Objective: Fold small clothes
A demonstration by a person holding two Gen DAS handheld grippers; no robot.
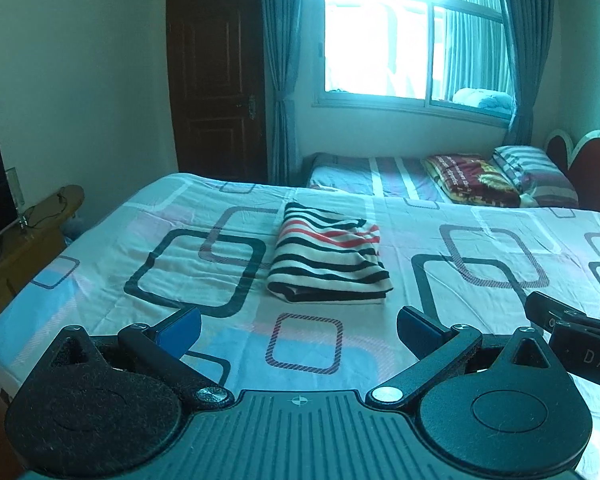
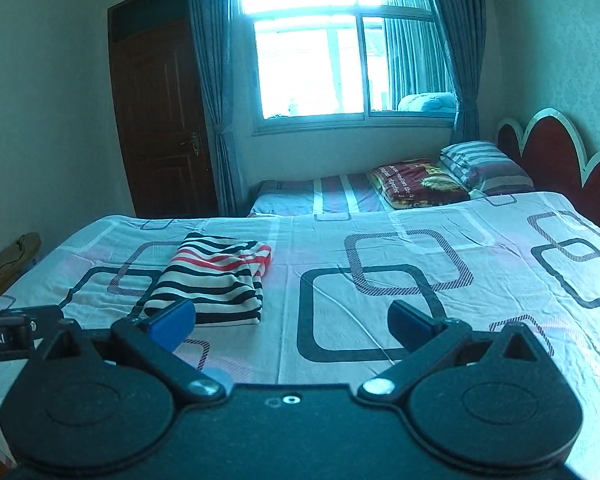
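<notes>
A small garment (image 1: 328, 256) with black, white and red stripes lies folded into a neat rectangle on the patterned bed sheet (image 1: 140, 248). My left gripper (image 1: 298, 330) hovers just in front of it, open, nothing between its blue pads. In the right wrist view the folded garment (image 2: 216, 278) sits to the left, and my right gripper (image 2: 292, 326) is open and empty above the sheet (image 2: 380, 300), to the right of the cloth. The right gripper's body (image 1: 576, 328) shows at the right edge of the left wrist view.
A second, lower bed (image 1: 420, 184) with a red blanket (image 2: 420, 182) and striped pillow (image 2: 484, 166) lies beyond. A dark wooden door (image 2: 160, 120), curtains and a bright window (image 1: 400, 48) stand behind. A wooden cabinet (image 1: 12, 256) with a screen is at the left.
</notes>
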